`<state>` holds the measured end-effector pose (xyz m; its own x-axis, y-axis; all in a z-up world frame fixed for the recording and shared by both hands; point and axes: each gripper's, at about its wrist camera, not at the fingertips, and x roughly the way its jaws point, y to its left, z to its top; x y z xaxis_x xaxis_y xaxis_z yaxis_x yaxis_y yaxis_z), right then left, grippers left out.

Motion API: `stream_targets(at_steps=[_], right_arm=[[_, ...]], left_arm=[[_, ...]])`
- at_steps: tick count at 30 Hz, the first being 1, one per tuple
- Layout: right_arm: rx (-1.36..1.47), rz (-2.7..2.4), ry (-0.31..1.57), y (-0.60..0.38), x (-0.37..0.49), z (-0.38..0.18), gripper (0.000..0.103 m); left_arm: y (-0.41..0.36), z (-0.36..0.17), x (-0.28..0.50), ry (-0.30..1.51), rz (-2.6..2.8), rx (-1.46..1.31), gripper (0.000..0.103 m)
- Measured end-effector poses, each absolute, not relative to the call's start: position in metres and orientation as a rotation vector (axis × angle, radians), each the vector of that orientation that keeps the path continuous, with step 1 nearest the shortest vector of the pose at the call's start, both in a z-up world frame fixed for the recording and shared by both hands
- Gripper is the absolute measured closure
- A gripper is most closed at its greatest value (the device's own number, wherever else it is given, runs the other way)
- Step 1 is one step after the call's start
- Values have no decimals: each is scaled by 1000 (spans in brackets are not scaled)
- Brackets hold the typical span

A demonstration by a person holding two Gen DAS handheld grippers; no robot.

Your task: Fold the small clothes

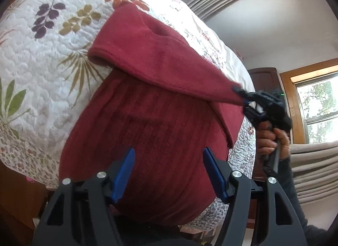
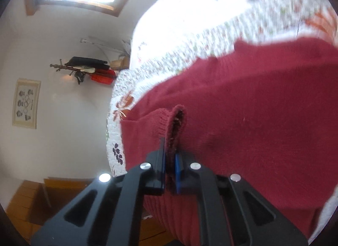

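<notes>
- Right gripper (image 2: 170, 169): fingers clamped narrow on a knit edge of the red garment (image 2: 243, 131). The pinched hem stands up between the pads, which gives a firm hold for dragging the layer.
- In the left wrist view the right gripper (image 1: 243, 95) holds the tip of a raised flap clear of the bed. A hand (image 1: 272, 140) grips its handle. The flap runs taut from the tip back to its far edge, so the fabric is likely being carried over the body of the garment as a fold.
- Left gripper (image 1: 169, 174): fingers spread wide, holding nothing. It hovers over the ribbed lower part of the garment; contact with the cloth cannot be told. Judged purpose: ready to pin or take the near hem while the other side folds.
- Garment: lies on the quilt (image 1: 52, 59), with its near part draped toward the bed edge. The ribbed panel is flat; the lifted flap crosses above it.
- Risk, as a judgement: the knit may stretch or slip from the narrow pinch if pulled fast.
</notes>
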<state>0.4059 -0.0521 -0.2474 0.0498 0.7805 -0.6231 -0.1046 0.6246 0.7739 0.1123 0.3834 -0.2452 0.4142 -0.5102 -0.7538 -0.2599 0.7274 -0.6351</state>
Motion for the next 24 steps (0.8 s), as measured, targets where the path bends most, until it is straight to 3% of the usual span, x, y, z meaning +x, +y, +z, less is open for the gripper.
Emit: stream_targets(at_steps=[8,16,24], right_arm=[[588,661,1171,-120,395,-183,97],[754,453,1242,-211,384,-256,97],[771,416,1272,-211,383,-289,97]], left_arm=[[369,-245,123,1176,-239,-752,36],[366,-248,127,1191,-268,-748,36],[366,-246,131,1204,-289,-730,36]])
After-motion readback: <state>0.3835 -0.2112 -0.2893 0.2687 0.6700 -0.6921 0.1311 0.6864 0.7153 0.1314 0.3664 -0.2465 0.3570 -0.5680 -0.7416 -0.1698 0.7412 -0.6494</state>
